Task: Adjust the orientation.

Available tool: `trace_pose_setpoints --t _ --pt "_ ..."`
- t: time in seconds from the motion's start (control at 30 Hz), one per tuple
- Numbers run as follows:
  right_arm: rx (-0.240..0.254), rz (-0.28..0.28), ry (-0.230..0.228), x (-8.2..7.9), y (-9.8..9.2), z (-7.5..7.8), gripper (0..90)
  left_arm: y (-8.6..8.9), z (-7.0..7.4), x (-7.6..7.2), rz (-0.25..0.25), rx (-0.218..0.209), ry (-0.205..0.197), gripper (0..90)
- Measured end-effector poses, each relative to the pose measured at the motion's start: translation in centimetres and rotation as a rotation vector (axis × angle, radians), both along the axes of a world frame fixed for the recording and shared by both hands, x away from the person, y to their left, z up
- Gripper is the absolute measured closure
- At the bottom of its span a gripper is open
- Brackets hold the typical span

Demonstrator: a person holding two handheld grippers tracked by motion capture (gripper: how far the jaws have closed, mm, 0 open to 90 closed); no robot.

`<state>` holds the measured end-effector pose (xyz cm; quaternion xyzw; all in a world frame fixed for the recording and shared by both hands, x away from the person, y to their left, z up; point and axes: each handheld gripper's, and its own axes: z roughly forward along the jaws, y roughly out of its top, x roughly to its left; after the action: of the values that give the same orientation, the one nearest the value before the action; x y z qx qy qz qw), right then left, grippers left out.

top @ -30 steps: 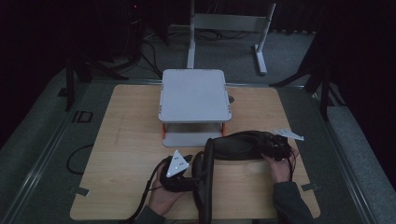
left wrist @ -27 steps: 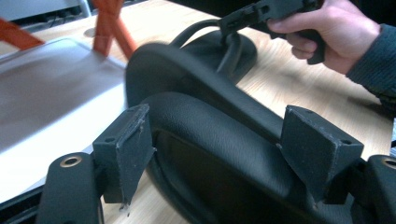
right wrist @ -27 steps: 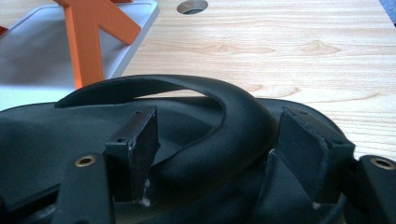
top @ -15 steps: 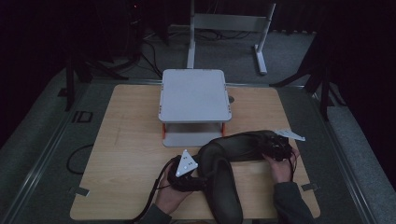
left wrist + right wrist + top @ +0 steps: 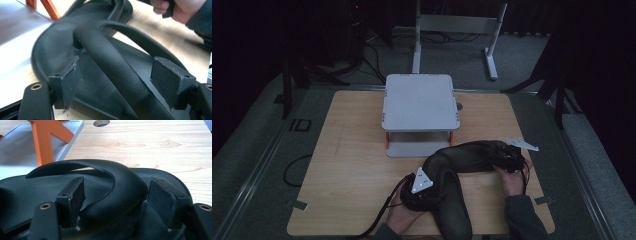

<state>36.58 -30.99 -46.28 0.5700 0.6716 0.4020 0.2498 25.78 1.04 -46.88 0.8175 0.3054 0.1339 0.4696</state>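
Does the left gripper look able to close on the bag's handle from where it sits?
Probably yes: the handle already runs between the open jaws of the left gripper, with nothing else in the gap.

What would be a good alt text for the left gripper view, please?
A padded black strap runs between the left gripper's two open black jaws, touching neither, above a black bag on a wooden table. The person's other hand is at top right.

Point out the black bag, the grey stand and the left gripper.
black bag (image 5: 472, 156): high view, on its leather body.
grey stand (image 5: 419, 100): high view, on its top plate.
left gripper (image 5: 120, 82): left gripper view, midway between its jaws, astride the bag's handle.
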Motion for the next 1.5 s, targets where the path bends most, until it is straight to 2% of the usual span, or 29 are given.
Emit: trace_pose_setpoints --t 0.17,0.37,0.57,0.67,0.77,1.0,1.23,1.3,1.5 --pt "-0.001 0.000 0.001 0.0 -0.1 0.0 29.6 -0.5 -0.7 0.4 0.005 0.021 0.040 25.9" --pt "-0.001 0.000 0.001 0.1 0.0 0.0 29.6 -0.5 -0.6 0.5 -0.018 -0.011 0.090 42.8" --pt "-0.001 -0.001 0.002 0.1 -0.1 -0.1 29.6 0.0 -0.3 0.4 -0.007 -0.007 0.095 46.1" --pt "0.002 -0.002 0.004 0.1 -0.1 -0.1 29.6 1.0 -0.2 0.5 0.009 0.003 0.096 47.4" --pt "0.002 -0.002 0.006 0.1 -0.2 -0.1 29.6 2.5 0.2 0.8 0.027 -0.006 0.099 52.2" --pt "-0.001 0.001 0.006 0.1 -0.1 -0.2 29.7 5.3 1.0 1.5 0.073 0.038 0.076 59.2" --pt "0.001 0.001 0.005 0.1 -0.1 -0.2 29.7 7.8 1.5 2.6 0.128 0.071 0.063 61.4" --pt "0.000 0.000 0.005 0.1 -0.1 -0.2 29.7 8.5 1.7 3.0 0.135 0.084 0.046 61.8" --pt "0.002 0.001 0.006 0.1 -0.1 -0.2 29.7 10.4 2.2 4.3 0.137 0.077 0.028 64.3"
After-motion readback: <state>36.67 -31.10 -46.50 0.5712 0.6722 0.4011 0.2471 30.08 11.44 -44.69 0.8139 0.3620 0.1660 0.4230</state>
